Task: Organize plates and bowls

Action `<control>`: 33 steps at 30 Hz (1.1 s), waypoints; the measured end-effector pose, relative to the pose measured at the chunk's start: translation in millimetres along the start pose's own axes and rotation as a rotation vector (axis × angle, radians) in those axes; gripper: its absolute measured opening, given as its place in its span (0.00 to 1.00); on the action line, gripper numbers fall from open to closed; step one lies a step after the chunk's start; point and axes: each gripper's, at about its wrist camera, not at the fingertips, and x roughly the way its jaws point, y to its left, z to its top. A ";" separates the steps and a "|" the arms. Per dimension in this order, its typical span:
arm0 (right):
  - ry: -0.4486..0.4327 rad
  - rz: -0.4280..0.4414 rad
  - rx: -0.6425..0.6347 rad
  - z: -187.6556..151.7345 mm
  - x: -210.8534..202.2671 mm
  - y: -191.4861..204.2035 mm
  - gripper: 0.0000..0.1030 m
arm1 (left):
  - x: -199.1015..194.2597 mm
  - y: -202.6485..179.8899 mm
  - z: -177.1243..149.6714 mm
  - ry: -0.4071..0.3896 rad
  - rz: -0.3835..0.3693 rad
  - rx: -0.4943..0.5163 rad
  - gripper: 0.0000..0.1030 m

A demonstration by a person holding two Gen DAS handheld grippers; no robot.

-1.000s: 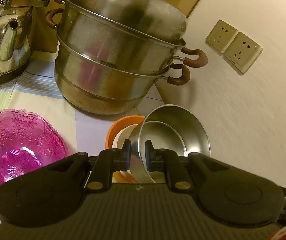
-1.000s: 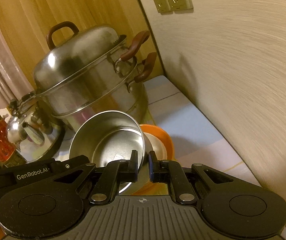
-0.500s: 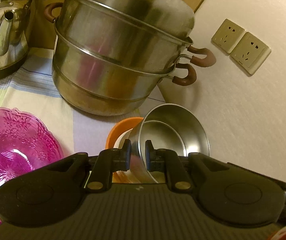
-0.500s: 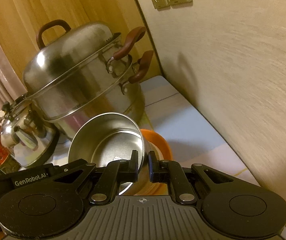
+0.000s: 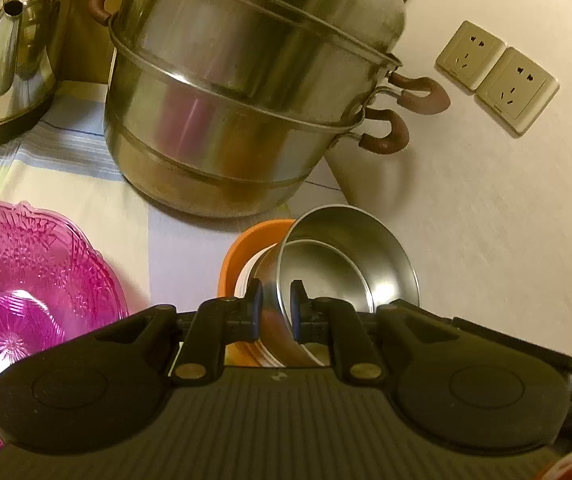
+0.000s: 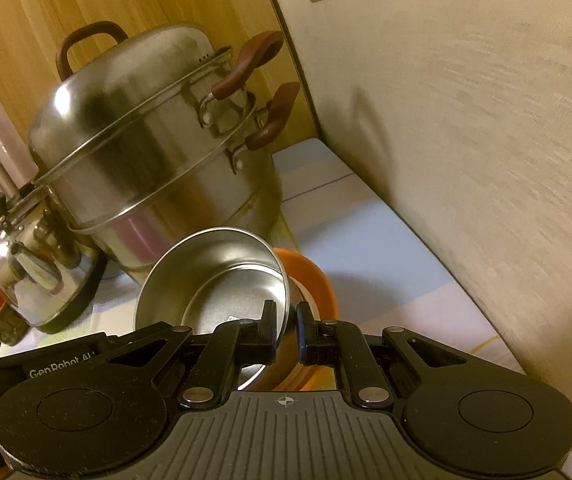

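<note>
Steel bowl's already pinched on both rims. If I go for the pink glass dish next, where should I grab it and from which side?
Take the pink glass dish by its scalloped rim, one finger inside and one outside, coming from above on the edge nearest the orange bowl. It sits upright and open, its walls flaring shallow and wide, so only the thin lip fits between jaws. Probably slippery; grip gently.

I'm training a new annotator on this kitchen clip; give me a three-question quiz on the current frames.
1. True or false: both grippers are clamped on the steel bowl.
2. What colour is the bowl just beneath the steel bowl?
3. Which stands directly behind the bowls: A) the kettle, B) the steamer pot, C) the pink glass dish?

Key:
1. True: the left gripper and the right gripper each pinch its rim.
2. Orange.
3. B.
</note>
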 end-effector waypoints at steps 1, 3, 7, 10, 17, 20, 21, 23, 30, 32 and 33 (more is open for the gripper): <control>0.003 -0.001 -0.001 -0.6 0.7 -0.3 0.10 | 0.6 0.3 -0.9 0.002 0.002 0.001 0.12; 0.006 -0.002 -0.001 -0.9 1.9 -1.2 0.10 | 1.6 1.0 -2.3 0.004 0.003 0.002 0.12; 0.007 0.004 0.001 -1.6 3.3 -2.4 0.10 | 2.7 1.2 -2.7 0.005 0.006 0.001 0.12; 0.010 0.005 -0.001 -1.6 5.6 -2.4 0.10 | 3.4 1.3 -2.7 0.004 0.008 0.002 0.12; 0.017 0.006 -0.004 -2.9 8.9 -3.0 0.10 | 6.2 1.4 -4.4 0.008 0.015 0.008 0.12; 0.020 0.006 -0.004 -3.6 10.7 -3.6 0.10 | 6.5 1.7 -4.8 0.008 0.018 0.009 0.12; 0.021 0.008 -0.004 -3.9 11.1 -4.1 0.10 | 6.6 1.6 -4.6 0.008 0.017 0.007 0.12; 0.022 0.014 0.003 -3.5 12.2 -5.0 0.11 | 6.2 1.6 -4.7 0.005 0.020 0.007 0.12; -0.027 0.032 0.034 -0.6 4.1 -9.7 0.14 | 1.2 2.7 -2.7 -0.017 0.011 -0.006 0.12; -0.045 0.041 0.048 1.4 0.9 -11.8 0.14 | -1.6 2.1 -0.8 -0.028 0.007 -0.008 0.12; -0.049 0.050 0.059 2.0 0.0 -12.9 0.14 | -2.6 1.7 0.2 -0.032 0.003 -0.011 0.12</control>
